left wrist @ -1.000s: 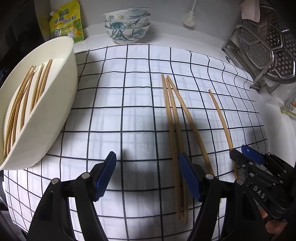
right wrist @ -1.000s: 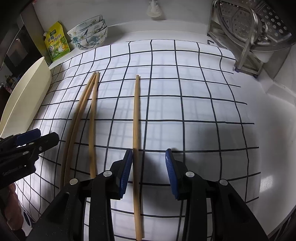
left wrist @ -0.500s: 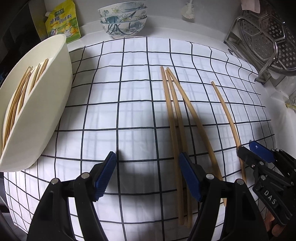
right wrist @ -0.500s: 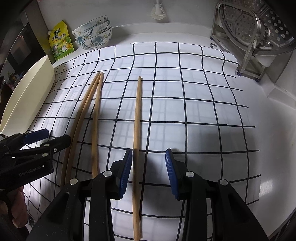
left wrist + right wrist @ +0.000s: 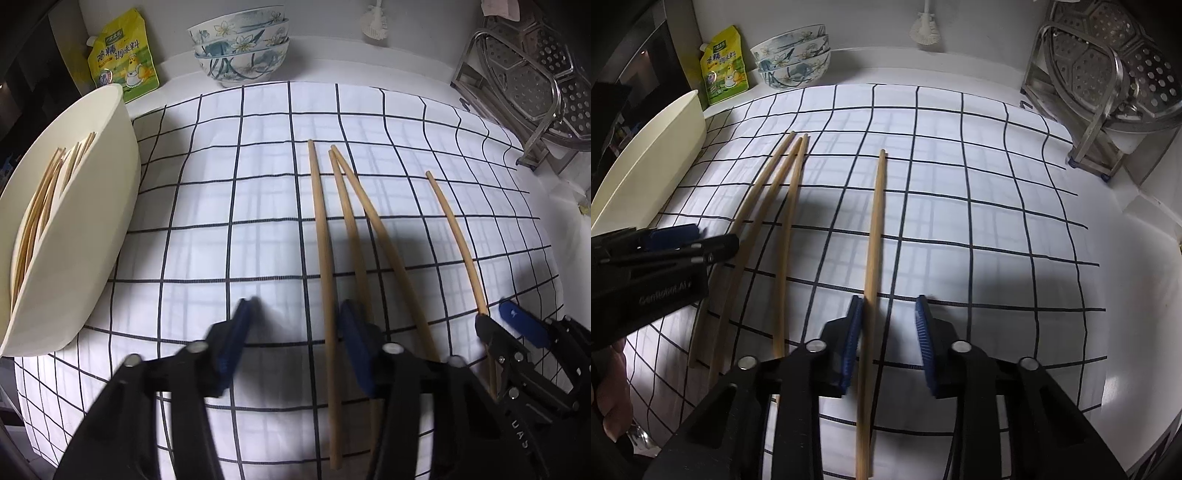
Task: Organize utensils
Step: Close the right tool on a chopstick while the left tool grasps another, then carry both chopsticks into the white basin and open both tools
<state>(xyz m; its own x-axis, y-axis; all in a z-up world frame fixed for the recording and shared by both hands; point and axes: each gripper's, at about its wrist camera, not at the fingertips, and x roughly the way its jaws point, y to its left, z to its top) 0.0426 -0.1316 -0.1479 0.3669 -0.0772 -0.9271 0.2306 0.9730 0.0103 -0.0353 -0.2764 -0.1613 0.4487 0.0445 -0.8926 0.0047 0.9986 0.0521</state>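
A: Our right gripper [image 5: 888,332] has been closing its jaws on the lone pale wooden chopstick [image 5: 875,229] at mid-frame; one pad touches, a gap remains.

B: Left gripper [image 5: 291,332] jaws have been narrowing around the leftmost wooden chopstick [image 5: 321,236], unpinched. Let's squeeze squarely, then lift toward the cream plastic tub [image 5: 96,229] at left.

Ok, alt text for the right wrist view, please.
The right claw, closing, straddles a lone chopstick on a checked cloth. Three more chopsticks lie leftward, by the left claw and cream tub.
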